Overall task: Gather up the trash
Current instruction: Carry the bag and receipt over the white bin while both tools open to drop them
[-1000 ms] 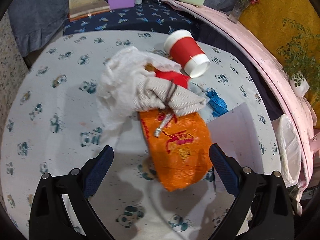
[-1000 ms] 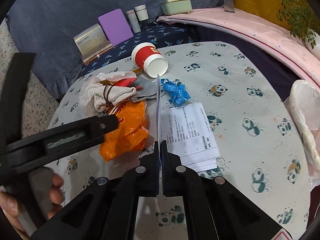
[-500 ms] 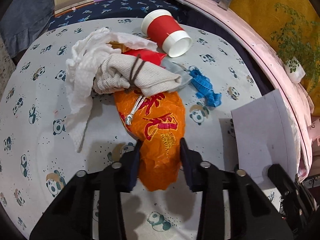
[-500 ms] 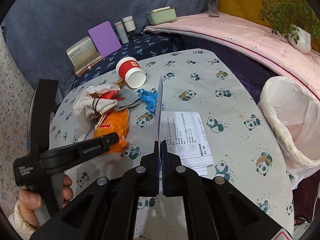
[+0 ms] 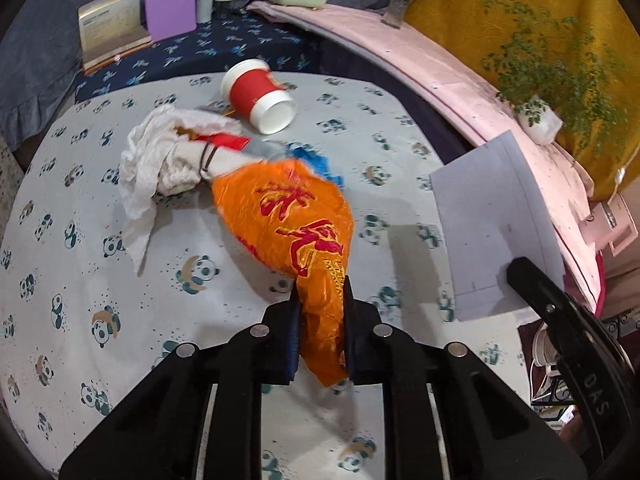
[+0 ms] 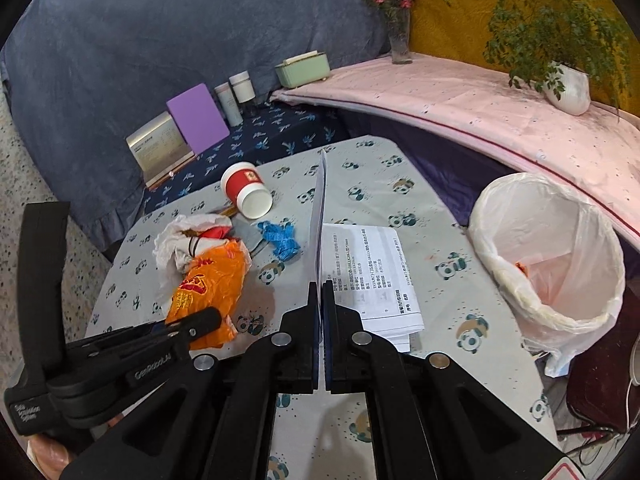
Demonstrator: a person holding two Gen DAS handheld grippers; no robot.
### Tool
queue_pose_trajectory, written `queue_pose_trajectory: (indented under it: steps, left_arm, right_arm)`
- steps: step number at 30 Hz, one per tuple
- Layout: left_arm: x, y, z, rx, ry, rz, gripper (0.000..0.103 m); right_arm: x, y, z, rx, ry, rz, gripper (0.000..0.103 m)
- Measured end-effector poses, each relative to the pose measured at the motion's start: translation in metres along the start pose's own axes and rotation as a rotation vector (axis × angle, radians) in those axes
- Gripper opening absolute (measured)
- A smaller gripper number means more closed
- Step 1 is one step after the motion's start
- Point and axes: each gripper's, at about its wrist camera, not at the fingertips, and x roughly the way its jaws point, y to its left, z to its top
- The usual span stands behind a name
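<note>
left wrist view: the left gripper (image 5: 320, 300) is clenched on the tail of the orange wrapper (image 5: 288, 220), lifted off the panda table (image 5: 80, 280). risk: the thin film may slip out, or drag the white tissue (image 5: 140, 172) touching it.

right wrist view: the right gripper (image 6: 321, 292) pinches a paper sheet (image 6: 318, 216) upright, edge-on. risk: the sheet may flex and miss the lined bin (image 6: 500, 200) beside the table. the bin holds only small orange scraps. the red cup (image 6: 244, 188) lies tipped, apparently empty.
</note>
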Motion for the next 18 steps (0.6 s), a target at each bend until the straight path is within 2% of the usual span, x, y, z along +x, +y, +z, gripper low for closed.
queue_pose_trajectory:
  steps: [7,18]
  left_arm:
    - [-0.009,-0.048,-0.001,0.086,-0.02,-0.039,0.016]
    - [-0.001,-0.125,0.004,0.227,-0.02,-0.103,0.016]
  right_arm:
    - [-0.026,-0.027,0.004,0.042,-0.053,-0.037,0.002]
    - [-0.058,-0.088,0.008,0.136,-0.115,-0.128,0.002]
